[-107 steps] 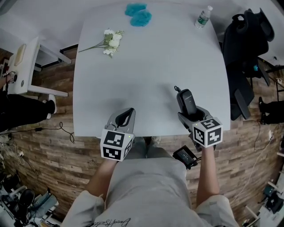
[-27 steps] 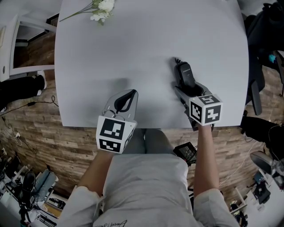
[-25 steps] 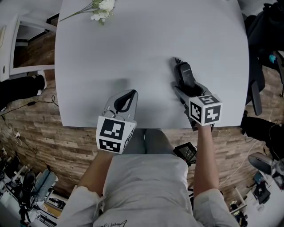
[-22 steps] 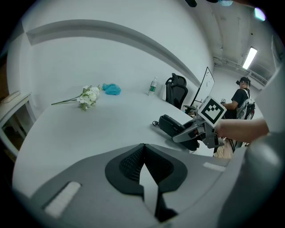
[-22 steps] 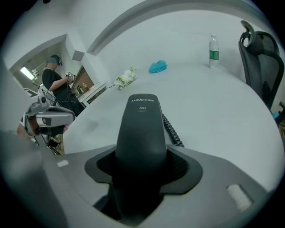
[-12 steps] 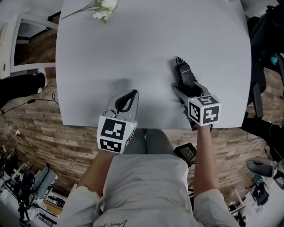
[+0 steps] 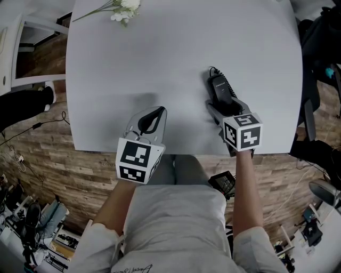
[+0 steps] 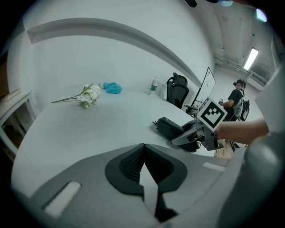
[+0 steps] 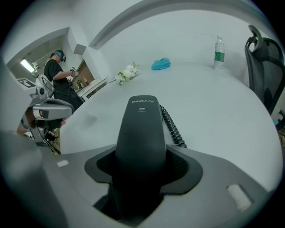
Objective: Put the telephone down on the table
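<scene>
A black telephone handset [image 7: 218, 88] with a coiled cord lies lengthwise between the jaws of my right gripper [image 7: 222, 104], which is shut on it. It is low over the white table [image 7: 160, 58], near the front right edge; I cannot tell whether it touches the top. In the right gripper view the telephone [image 9: 143, 129] fills the gap between the pads. My left gripper [image 7: 151, 118] hovers over the near edge to the left, shut with nothing in it; its pads meet in the left gripper view [image 8: 143, 153]. That view also shows the telephone [image 8: 171, 128].
White flowers [image 7: 121, 7] lie at the far left of the table. A blue cloth [image 9: 161, 63] and a water bottle [image 9: 218, 52] stand at the far side. A black office chair [image 7: 319, 48] is right of the table. A small black device [image 7: 225, 184] sits below the near edge.
Over the last second almost nothing has moved. Since the earliest frame the view has shifted toward the near edge of the table; my right gripper still holds the telephone.
</scene>
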A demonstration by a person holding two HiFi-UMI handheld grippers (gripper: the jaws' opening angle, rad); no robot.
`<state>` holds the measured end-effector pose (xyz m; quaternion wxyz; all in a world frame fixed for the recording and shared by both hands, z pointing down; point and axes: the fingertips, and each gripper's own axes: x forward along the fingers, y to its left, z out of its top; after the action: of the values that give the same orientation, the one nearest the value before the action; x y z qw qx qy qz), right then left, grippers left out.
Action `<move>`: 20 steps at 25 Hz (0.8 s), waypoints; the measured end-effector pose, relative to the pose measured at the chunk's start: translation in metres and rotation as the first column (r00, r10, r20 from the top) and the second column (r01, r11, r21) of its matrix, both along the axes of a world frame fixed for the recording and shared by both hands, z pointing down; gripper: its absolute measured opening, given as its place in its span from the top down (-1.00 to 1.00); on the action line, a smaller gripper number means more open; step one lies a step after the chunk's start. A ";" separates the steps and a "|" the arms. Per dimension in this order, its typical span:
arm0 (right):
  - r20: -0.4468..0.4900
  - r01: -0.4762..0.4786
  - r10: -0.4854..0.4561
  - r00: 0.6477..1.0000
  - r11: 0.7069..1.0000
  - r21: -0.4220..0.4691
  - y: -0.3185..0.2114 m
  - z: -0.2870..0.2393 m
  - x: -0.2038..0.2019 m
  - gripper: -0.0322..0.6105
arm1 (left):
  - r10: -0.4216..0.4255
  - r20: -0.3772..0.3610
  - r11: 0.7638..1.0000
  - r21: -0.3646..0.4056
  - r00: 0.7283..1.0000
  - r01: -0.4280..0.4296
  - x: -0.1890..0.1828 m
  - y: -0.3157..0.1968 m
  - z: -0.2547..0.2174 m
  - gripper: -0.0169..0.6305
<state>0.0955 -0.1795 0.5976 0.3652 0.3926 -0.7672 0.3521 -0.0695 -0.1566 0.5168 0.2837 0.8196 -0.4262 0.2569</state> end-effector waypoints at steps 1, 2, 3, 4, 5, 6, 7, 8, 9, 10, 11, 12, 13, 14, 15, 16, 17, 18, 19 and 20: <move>-0.009 0.005 -0.005 1.000 1.000 0.001 0.000 0.000 0.000 0.03 | 0.000 -0.001 1.000 0.000 1.000 0.000 0.000 -0.001 0.000 0.90; -0.018 0.009 -0.009 1.000 1.000 0.002 0.000 0.000 0.000 0.03 | 0.000 -0.001 1.000 0.000 1.000 0.000 0.000 -0.001 0.000 0.90; -0.029 0.014 -0.014 0.999 1.000 0.005 0.000 0.000 0.000 0.03 | 0.000 -0.002 1.000 -0.001 1.000 0.000 0.000 -0.002 0.000 0.90; -0.043 0.021 -0.020 0.999 1.000 0.008 0.000 0.001 -0.001 0.03 | 0.000 -0.002 1.000 -0.002 1.000 0.000 0.000 -0.002 0.000 0.90; -0.058 0.029 -0.028 0.998 1.000 0.012 0.001 0.001 -0.001 0.03 | -0.001 -0.002 1.000 -0.002 1.000 0.001 0.000 -0.002 0.000 0.90; -0.073 0.037 -0.036 0.997 0.999 0.015 0.001 0.001 -0.002 0.03 | -0.001 -0.002 1.000 -0.003 1.000 0.001 -0.001 -0.002 0.000 0.90; -0.085 0.043 -0.042 0.996 0.999 0.017 0.002 0.001 -0.002 0.03 | -0.002 -0.002 1.000 -0.003 1.000 0.002 -0.001 -0.002 0.000 0.90; -0.092 0.047 -0.045 0.995 0.999 0.019 0.002 0.002 -0.002 0.03 | -0.003 -0.002 1.000 -0.003 1.000 0.003 -0.001 -0.002 0.000 0.90; -0.097 0.049 -0.047 0.994 0.999 0.020 0.002 0.002 -0.002 0.03 | -0.004 -0.002 1.000 -0.004 1.000 0.004 -0.002 -0.002 0.001 0.90; -0.101 0.051 -0.049 0.994 0.998 0.020 0.002 0.003 -0.002 0.03 | -0.005 -0.001 1.000 -0.005 1.000 0.005 -0.002 -0.002 0.002 0.90; -0.105 0.053 -0.051 0.993 0.998 0.021 0.002 0.003 -0.002 0.02 | -0.004 -0.001 1.000 -0.005 1.000 0.004 -0.001 -0.002 0.002 0.90; -0.109 0.056 -0.053 0.993 0.998 0.022 0.002 0.004 -0.002 0.02 | -0.003 -0.002 1.000 -0.007 1.000 0.003 -0.001 -0.001 0.003 0.90; -0.113 0.060 -0.057 0.992 0.998 0.023 0.002 0.004 -0.002 0.02 | -0.002 -0.002 1.000 -0.008 1.000 0.002 0.000 -0.001 0.003 0.90; -0.116 0.064 -0.060 0.991 0.998 0.023 0.002 0.004 -0.002 0.02 | 0.000 -0.003 1.000 -0.009 1.000 0.000 0.001 -0.001 0.003 0.90; -0.119 0.067 -0.064 0.991 0.997 0.023 0.002 0.004 -0.002 0.01 | 0.000 -0.004 1.000 -0.010 1.000 0.000 0.002 -0.001 0.003 0.90; -0.124 0.071 -0.068 0.990 0.997 0.024 0.002 0.004 -0.002 0.01 | -0.001 -0.006 1.000 -0.010 1.000 0.001 0.003 -0.001 0.003 0.90; -0.129 0.074 -0.070 0.989 0.997 0.026 0.002 0.005 -0.002 0.01 | -0.001 -0.008 1.000 -0.010 1.000 0.001 0.003 -0.001 0.003 0.90; -0.136 0.078 -0.073 0.988 0.997 0.028 0.002 0.005 -0.003 0.00 | -0.002 -0.009 1.000 -0.011 1.000 0.002 0.003 -0.001 0.003 0.90; -0.142 0.081 -0.076 0.987 0.996 0.031 0.003 0.005 -0.003 0.00 | -0.001 -0.009 1.000 -0.012 1.000 0.001 0.004 0.000 0.004 0.90; -0.149 0.085 -0.079 0.986 0.996 0.034 0.003 0.006 -0.003 -0.01 | 0.000 -0.008 1.000 -0.013 1.000 0.000 0.004 0.000 0.004 0.90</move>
<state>0.0923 -0.1768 0.6032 0.4270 0.3929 -0.7606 0.2911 -0.0660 -0.1566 0.5210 0.2909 0.8188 -0.4235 0.2562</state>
